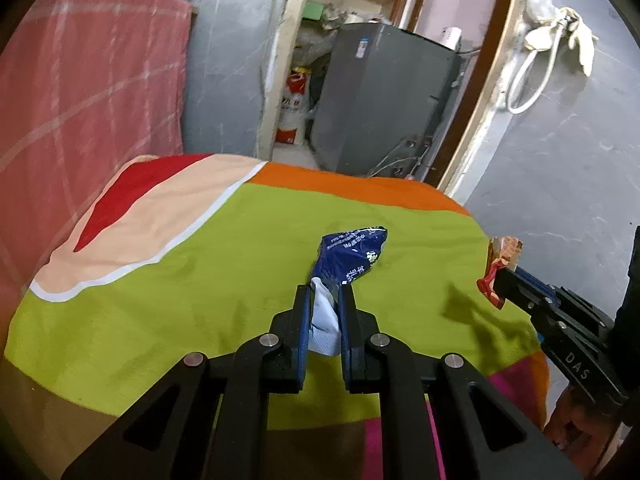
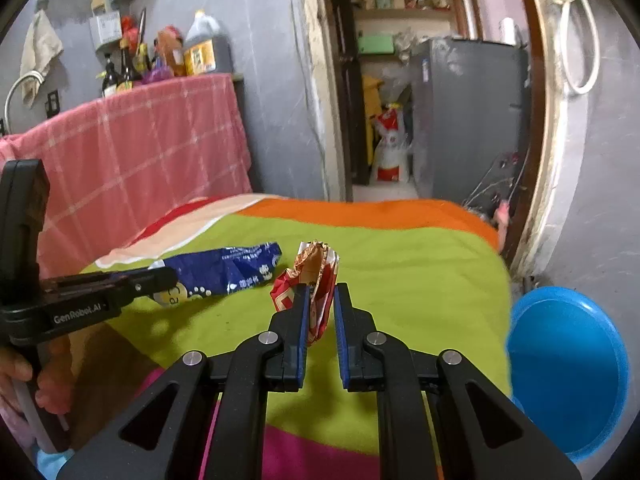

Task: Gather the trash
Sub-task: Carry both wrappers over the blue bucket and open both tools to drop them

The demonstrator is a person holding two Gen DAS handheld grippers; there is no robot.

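Over the green cloth (image 1: 200, 280), left gripper (image 1: 325, 294) pinching a blue wrapper (image 1: 352, 252), right gripper (image 2: 321, 292) seemingly clamping a red wrapper (image 2: 314, 276), blue bin (image 2: 568, 368) sitting beside.

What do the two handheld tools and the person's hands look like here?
Both the left tool and right tool are black linkage frames with silver pivot pins and blue finger pads. White lettering reads "GenRobot.AI" on the left, "DAS" on the right. The left hand is bare.
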